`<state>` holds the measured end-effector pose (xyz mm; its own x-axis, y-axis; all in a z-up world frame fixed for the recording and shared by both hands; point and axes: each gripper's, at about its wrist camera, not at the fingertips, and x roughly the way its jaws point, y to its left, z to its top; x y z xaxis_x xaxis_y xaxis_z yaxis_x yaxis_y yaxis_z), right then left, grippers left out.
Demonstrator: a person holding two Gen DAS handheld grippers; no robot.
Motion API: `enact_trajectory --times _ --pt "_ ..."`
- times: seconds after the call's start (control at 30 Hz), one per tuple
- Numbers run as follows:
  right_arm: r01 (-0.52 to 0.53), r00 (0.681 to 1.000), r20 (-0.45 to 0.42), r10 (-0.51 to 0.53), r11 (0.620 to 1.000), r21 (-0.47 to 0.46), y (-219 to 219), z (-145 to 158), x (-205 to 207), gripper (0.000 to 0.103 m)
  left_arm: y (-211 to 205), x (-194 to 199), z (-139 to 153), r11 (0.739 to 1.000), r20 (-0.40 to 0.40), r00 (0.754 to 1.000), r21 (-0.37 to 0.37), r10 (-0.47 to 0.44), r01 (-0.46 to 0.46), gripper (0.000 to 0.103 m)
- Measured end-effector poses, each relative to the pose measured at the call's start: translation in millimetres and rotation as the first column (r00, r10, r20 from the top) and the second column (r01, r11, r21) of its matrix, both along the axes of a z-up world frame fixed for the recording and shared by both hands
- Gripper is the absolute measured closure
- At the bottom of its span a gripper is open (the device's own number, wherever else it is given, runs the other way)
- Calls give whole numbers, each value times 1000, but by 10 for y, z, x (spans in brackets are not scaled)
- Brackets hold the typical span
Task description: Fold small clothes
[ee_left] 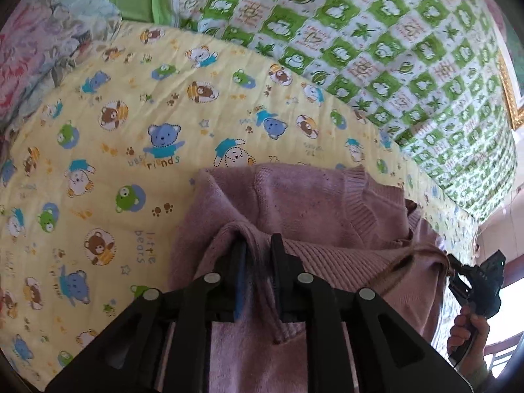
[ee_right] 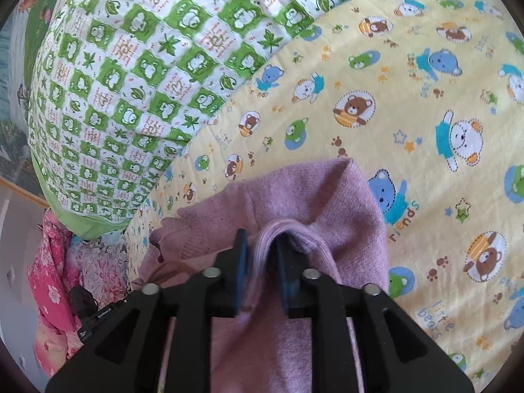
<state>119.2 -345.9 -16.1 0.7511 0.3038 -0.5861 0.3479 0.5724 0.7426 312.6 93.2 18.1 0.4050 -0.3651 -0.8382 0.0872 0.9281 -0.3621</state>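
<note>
Mauve sweater (ee_left: 294, 203) doubled over toward six o'clock (first fold seemingly laid); left gripper (ee_left: 258, 255) and right gripper (ee_right: 260, 245) narrowly parted around limp pinches; further folds remain.

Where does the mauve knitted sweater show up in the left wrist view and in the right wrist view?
Left wrist: mauve sweater lower centre to right, a ridge between the left gripper fingers.
Right wrist: lower centre, a ridge between the right gripper fingers.
Shared landmark: yellow bear-print quilt beneath it.
</note>
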Motion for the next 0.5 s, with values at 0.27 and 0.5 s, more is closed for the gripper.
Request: enact_trajectory --times 0.27,0.5 --pt "35 997 76 -29 996 -79 26 412 -270 41 126 -263 465 999 80 996 -4 -33 34 58" --pt "-236 971 -76 225 887 -398 683 470 -70 41 -741 -650 314 909 47 919 177 -392 378 51"
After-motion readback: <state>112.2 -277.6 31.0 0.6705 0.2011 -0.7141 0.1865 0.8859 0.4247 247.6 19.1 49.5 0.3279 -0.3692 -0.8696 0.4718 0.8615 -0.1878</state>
